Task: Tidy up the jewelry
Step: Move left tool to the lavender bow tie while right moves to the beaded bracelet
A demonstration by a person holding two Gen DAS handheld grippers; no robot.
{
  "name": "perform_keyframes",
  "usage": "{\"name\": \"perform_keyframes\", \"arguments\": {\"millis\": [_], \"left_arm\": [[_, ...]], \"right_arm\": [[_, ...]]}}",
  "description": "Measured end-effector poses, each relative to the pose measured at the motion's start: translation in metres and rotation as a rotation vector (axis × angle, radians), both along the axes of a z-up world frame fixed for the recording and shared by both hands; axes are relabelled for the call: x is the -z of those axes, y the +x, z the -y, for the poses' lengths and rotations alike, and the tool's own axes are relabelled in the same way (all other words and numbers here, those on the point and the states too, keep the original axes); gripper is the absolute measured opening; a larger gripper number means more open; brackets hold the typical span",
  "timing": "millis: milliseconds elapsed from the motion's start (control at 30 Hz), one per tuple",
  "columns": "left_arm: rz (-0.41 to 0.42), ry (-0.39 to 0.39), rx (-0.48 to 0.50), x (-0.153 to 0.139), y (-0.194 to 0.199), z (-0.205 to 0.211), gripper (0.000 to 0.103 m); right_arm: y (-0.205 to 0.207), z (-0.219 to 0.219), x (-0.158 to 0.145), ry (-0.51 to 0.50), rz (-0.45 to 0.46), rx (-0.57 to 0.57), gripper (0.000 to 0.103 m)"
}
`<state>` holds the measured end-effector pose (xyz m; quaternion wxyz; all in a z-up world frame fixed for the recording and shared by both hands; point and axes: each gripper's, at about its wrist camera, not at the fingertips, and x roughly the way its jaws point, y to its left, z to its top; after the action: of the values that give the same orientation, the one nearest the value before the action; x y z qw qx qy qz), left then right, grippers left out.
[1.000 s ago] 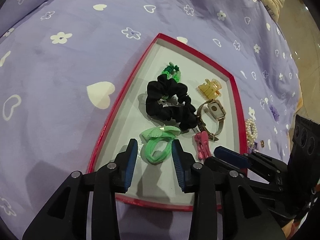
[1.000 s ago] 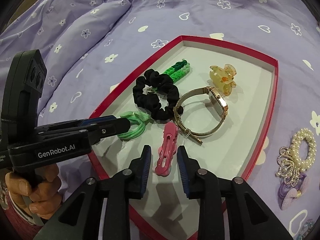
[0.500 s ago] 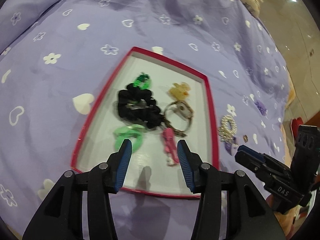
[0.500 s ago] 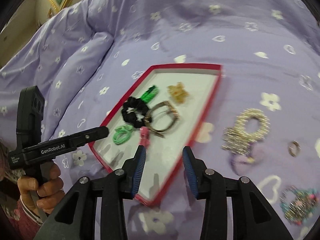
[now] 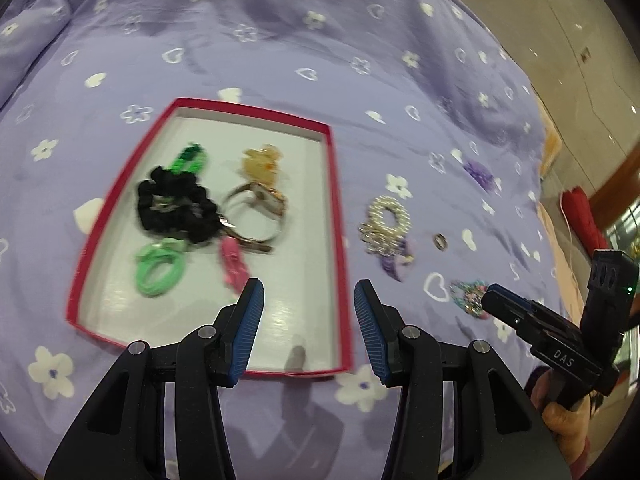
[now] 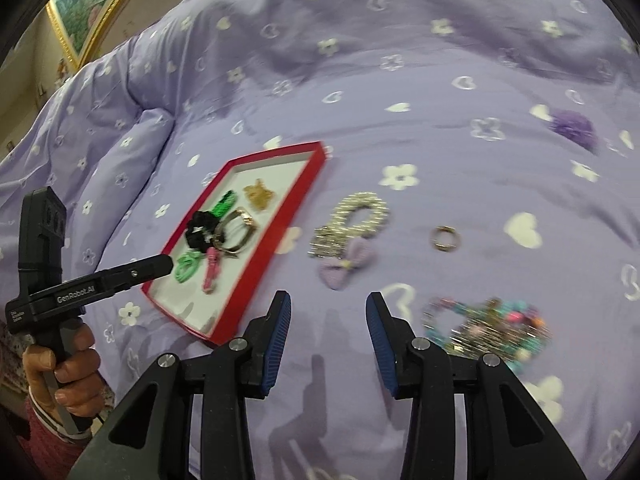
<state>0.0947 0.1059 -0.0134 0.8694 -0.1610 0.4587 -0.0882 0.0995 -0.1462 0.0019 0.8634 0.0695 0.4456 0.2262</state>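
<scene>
A red-rimmed tray lies on the purple bedspread. It holds a black scrunchie, a green hair tie, a pink clip, a watch and a yellow claw clip. Right of the tray lie a pearl hair tie with a purple bow, a small ring and a beaded bracelet. My left gripper is open and empty above the tray's near right corner. My right gripper is open and empty above the bedspread, between the tray and the bracelet.
A purple fabric flower lies further right on the bedspread. A pillow ridge rises at the left. The bed's right edge and a tiled floor show beyond it. A framed picture hangs behind.
Both grippers have pulled back and swung right, away from the tray. The green hair tie and pink clip stay in the tray. The loose jewelry to the right has come into view.
</scene>
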Motion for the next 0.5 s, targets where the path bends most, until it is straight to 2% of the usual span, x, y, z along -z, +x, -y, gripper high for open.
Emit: {"name": "perform_keyframes", "arguments": {"millis": [500], "left_arm": [[-0.028, 0.069, 0.168, 0.010, 0.010, 0.077, 0.046]], "right_arm": [[-0.021, 0.090, 0.022, -0.036, -0.034, 0.191, 0.043]]}}
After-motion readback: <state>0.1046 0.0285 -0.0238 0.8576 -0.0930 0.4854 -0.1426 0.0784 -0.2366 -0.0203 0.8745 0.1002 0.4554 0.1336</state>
